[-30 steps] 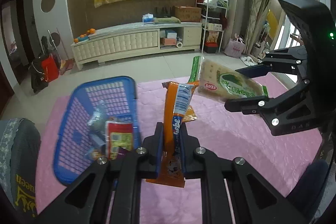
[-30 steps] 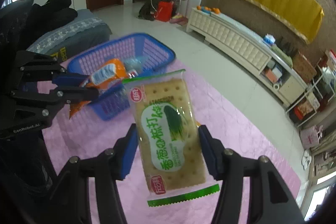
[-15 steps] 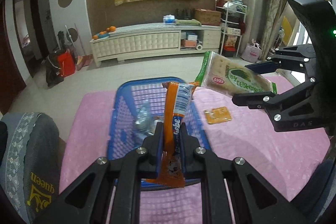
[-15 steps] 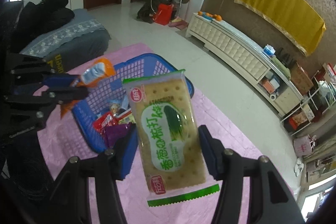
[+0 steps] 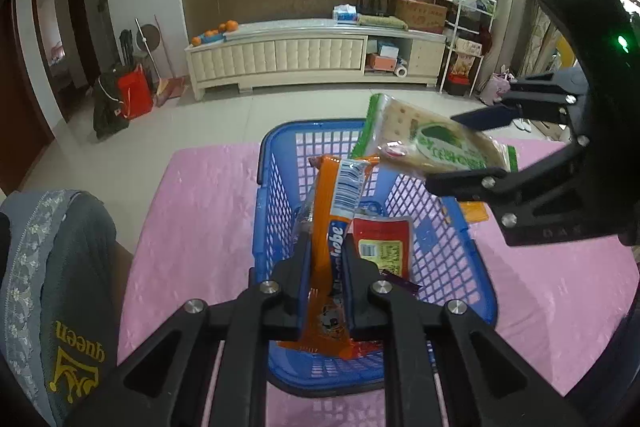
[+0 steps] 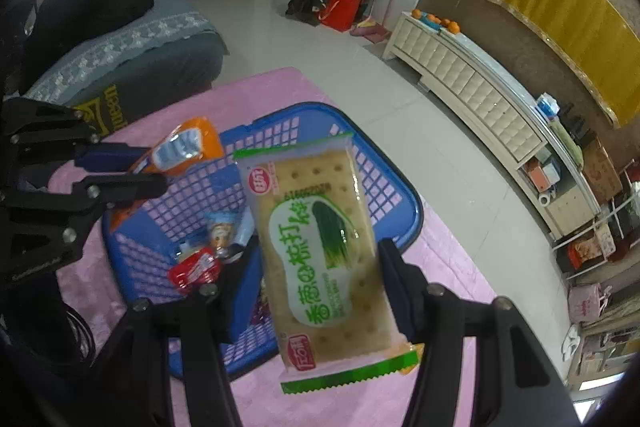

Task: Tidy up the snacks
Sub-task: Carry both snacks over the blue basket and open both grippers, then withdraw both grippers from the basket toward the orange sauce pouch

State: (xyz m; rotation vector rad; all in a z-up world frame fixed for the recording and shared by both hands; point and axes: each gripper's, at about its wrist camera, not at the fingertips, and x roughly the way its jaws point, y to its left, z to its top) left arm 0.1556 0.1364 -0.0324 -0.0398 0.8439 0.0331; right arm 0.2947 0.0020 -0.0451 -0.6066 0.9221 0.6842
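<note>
**Two packets to drop in the basket**

Both of my grippers are loaded: the left gripper [image 5: 326,259] pinches the orange packet [image 5: 336,211] at frame centre, the right gripper [image 6: 320,267] clamps the cracker pack [image 6: 320,247]. Both hang above the blue basket [image 5: 268,163] on the pink cloth [image 5: 192,211]. I judge it best to lower each one inside the rim before letting go, over bare mesh beside the red packet [image 5: 382,247].
</note>
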